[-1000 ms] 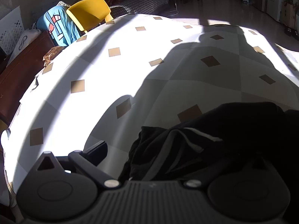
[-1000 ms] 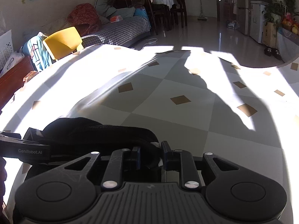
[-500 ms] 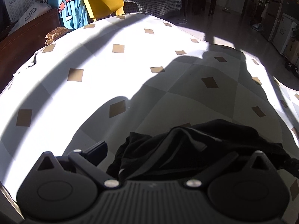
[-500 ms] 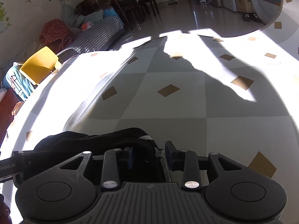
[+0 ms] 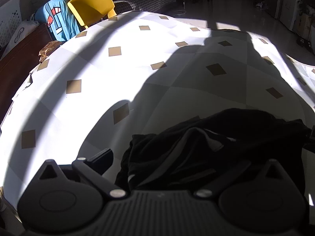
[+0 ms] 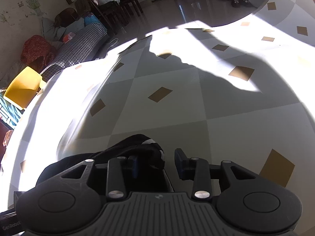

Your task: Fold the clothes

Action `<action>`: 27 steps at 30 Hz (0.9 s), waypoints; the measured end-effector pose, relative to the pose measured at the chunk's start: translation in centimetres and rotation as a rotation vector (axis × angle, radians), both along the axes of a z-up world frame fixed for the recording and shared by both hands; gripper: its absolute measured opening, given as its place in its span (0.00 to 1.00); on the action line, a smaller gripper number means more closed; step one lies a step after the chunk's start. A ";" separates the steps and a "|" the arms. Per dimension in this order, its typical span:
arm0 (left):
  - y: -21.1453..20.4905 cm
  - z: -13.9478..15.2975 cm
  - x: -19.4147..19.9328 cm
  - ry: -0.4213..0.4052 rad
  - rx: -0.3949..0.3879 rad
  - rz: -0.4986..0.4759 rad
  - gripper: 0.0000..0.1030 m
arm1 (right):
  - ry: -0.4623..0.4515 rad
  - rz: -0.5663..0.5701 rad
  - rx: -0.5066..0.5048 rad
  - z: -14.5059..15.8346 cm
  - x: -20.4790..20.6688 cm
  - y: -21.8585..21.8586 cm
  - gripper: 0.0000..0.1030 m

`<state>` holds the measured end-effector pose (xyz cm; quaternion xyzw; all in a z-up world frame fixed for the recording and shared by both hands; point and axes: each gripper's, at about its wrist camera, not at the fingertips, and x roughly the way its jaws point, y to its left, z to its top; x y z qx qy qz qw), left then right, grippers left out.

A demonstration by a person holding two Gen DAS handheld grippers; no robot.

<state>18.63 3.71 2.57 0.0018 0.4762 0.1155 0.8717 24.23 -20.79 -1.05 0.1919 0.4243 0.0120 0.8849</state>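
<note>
Right gripper (image 6: 169, 161): our jaws apart, black garment (image 6: 126, 153) bunched against the left finger.
Left gripper (image 5: 171, 157): we see it wide apart, garment between.
Worktop (image 6: 177, 108): garment rests here.

A garment (image 5: 226, 141) lies bunched on the table (image 5: 137, 74), with a chair (image 5: 92, 5) behind the far edge.

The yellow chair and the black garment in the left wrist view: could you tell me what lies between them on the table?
In the left wrist view, only bare checked tablecloth lies between the yellow chair and the black garment.
</note>
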 end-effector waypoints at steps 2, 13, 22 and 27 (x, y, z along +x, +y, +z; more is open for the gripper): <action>0.3 0.1 -0.1 -0.014 -0.008 0.013 1.00 | 0.000 -0.006 0.006 0.0 0.1 -0.1 0.33; 2.0 -0.2 0.1 -0.009 -0.051 0.077 1.00 | 0.051 -0.087 0.064 0.1 0.8 -1.6 0.38; 3.7 0.3 0.6 -0.062 -0.016 0.192 1.00 | 0.056 0.048 0.016 1.1 -0.6 -1.2 0.42; 3.6 1.1 1.0 -0.077 0.053 0.197 1.00 | 0.106 0.118 -0.063 0.6 -1.7 -0.7 0.42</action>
